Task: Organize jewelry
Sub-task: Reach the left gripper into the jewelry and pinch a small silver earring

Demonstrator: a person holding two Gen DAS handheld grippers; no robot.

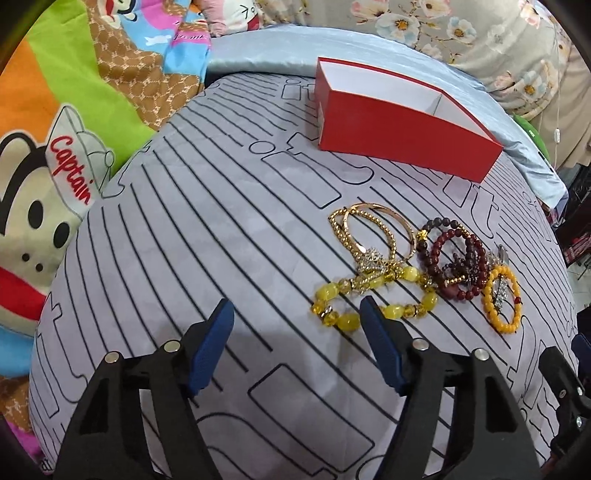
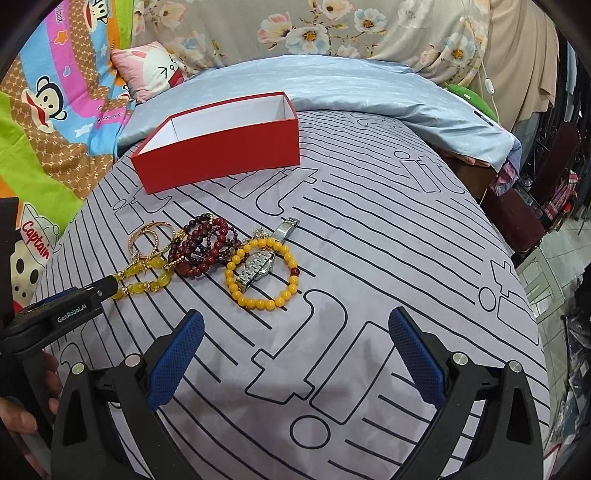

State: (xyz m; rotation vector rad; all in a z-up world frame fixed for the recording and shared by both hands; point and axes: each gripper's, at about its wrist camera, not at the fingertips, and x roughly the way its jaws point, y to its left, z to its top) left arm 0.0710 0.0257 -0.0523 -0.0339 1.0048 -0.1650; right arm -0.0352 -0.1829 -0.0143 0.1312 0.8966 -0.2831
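Observation:
A pile of jewelry lies on the grey striped cloth [image 1: 207,236]: gold bangles [image 1: 373,232], a yellow stone bracelet [image 1: 373,299], dark red bead bracelets [image 1: 454,258], an orange bead bracelet [image 1: 502,299] and a silver watch [image 2: 258,266] lying inside the orange bracelet [image 2: 262,273]. An open red box [image 1: 399,129] with a white inside stands behind them; it also shows in the right wrist view [image 2: 221,147]. My left gripper [image 1: 295,314] is open and empty, just in front of the yellow bracelet. My right gripper [image 2: 295,325] is open and empty, in front of the orange bracelet.
A light blue satin cover [image 2: 332,85] lies behind the box. Colourful cartoon bedding [image 1: 55,147] lies to the left and a floral cloth [image 2: 332,29] at the back. The cloth's edge drops off at the right, with dark furniture [image 2: 528,206] beyond.

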